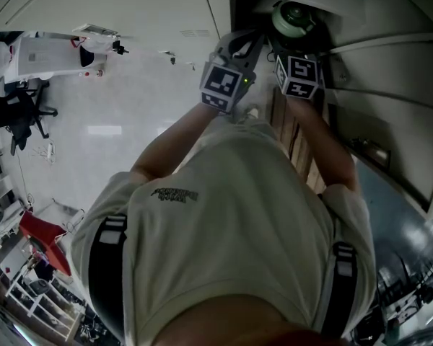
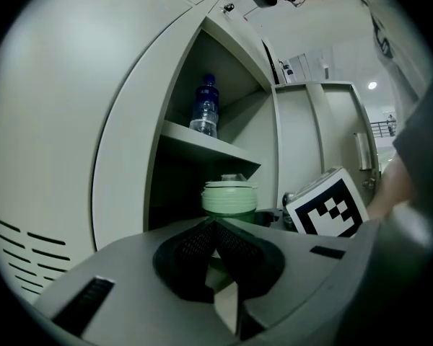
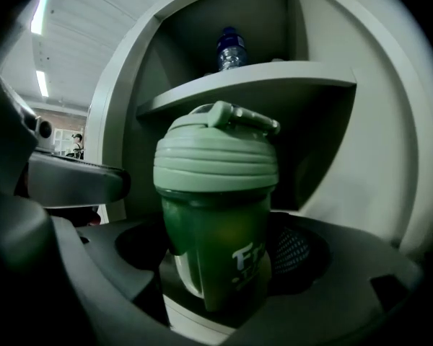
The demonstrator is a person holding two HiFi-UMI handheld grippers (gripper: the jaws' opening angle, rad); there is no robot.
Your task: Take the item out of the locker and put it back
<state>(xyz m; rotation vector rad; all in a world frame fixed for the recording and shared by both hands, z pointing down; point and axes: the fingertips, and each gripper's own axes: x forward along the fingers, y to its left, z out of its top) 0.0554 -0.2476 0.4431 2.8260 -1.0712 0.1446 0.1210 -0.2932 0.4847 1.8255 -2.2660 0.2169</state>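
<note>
1. Locker (image 2: pixel 79 121): pale grey metal, fills the left half of the left gripper view and most of the right gripper view (image 3: pixel 361 157). Vent slots in its outer wall at lower left. Two compartments in sight, upper and lower.
2. Person (image 1: pixel 231 215): seen from above at centre of the head view. Light T-shirt, dark straps over both shoulders, both arms stretched twd the locker at top of frame.
3. Floor (image 1: pixel 101 114): pale and glossy, left side of the head view.
4. Locker door (image 2: pixel 325 143): swung open, right of centre, vertical handle near its far edge.
5. Shelf (image 3: pixel 260 81): splits upper from lower compartment.
6. Green shaker bottle (image 3: pixel 216 222): dark green body, pale green ribbed lid w/ flip cap, white print on the side. Upright, centre frame, below the shelf at the mouth of the lower compartment. Also shows centre of the left gripper view (image 2: pixel 229 197) and at top of the head view (image 1: pixel 294 19). Whether its base rests on anything: can't tell.
7. Right tool (image 3: pixel 216 265): clamped on the bottle's lower body, one jaw each side.
8. Left tool (image 2: pixel 215 229): clenched, pads meeting, nothing btwn them. It sits just left of the bottle, not touching it.
9. Marker cubes: left (image 1: pixel 222 85), right (image 1: pixel 297 76), side by side.
10. Water bottle (image 2: pixel 205 110): clear w/ blue cap, upright on the shelf in the upper compartment.
</note>
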